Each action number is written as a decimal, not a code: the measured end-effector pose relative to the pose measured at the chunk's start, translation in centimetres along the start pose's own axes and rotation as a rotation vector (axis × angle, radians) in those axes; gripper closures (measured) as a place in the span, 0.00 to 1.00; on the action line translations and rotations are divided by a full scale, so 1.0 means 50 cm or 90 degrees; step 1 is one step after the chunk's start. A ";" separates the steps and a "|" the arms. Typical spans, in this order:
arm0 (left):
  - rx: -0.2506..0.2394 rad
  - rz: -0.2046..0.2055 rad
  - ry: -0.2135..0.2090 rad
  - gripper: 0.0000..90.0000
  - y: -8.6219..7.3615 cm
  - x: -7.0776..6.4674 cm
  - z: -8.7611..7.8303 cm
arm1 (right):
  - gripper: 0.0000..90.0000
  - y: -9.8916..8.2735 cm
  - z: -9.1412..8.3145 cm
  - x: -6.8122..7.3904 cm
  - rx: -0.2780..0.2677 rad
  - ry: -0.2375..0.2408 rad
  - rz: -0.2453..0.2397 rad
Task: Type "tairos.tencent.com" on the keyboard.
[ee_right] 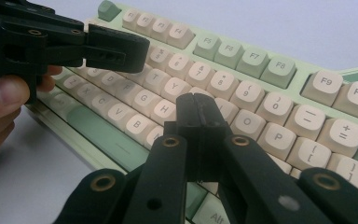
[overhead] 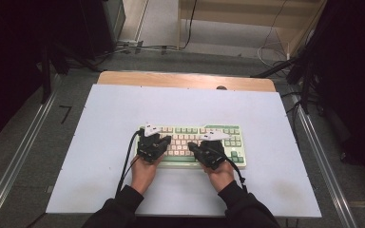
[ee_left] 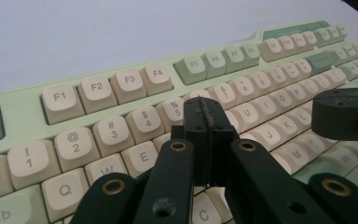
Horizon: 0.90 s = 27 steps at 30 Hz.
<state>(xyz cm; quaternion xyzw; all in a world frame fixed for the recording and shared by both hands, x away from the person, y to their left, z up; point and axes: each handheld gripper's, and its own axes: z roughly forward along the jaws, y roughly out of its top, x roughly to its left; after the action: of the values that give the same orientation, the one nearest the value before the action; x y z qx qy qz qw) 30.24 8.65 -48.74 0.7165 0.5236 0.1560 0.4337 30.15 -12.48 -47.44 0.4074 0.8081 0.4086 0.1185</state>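
**Both claws shut, parked over keyboard**

Left claw (overhead: 164, 139): jaws fully closed, pads pressed together, nothing btwn them. In the left gripper view its tip (ee_left: 206, 114) sits over the number row, approx by the 5/6 keys; can't tell if it touches a keycap. Left hand (overhead: 144, 172) comes in from the bottom edge, forearm angled slightly inward, dark sleeve at the wrist, cable trailing down its left side.

Right claw (overhead: 200, 146): also closed tight, empty. In the right gripper view its tip (ee_right: 196, 112) is over the H/J/U area; contact w/ keys not clear. Right hand (overhead: 221, 175) mirrors the left, angled inward. Both claws point away from the person, tips near each other over the board's middle but apart.

Keyboard (overhead: 228, 133): pale green case, cream keycaps w/ green accents, lying flat near the table's centre, long side facing the person, just ahead of both hands.

Table (overhead: 123, 104): white top sheet over a wooden board, wood edge showing at the far side. Room: grey floor, metal rails left and right of the table, loose cables on the floor behind, dark stands at both sides.
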 end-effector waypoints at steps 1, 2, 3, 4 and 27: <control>0.001 0.000 0.000 1.00 0.001 0.000 0.001 | 0.97 0.000 0.000 -0.001 0.000 0.000 0.001; 0.001 0.000 0.000 1.00 0.001 0.001 0.002 | 0.97 0.000 0.000 -0.001 0.000 -0.001 0.001; 0.001 0.000 -0.001 1.00 0.001 0.001 0.003 | 0.97 0.000 0.000 -0.002 0.000 -0.002 0.001; 0.001 -0.001 -0.001 1.00 0.002 0.001 0.004 | 0.97 0.000 0.000 -0.002 0.000 -0.003 0.002; 0.019 0.014 -0.004 1.00 0.002 -0.005 0.023 | 0.97 0.000 -0.003 -0.007 -0.002 -0.004 0.007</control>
<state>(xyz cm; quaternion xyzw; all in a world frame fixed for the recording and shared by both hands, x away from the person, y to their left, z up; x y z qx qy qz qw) 30.99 7.88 -49.27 0.7291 0.5166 0.1504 0.4230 30.28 -12.82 -47.39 0.4132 0.8048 0.4091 0.1191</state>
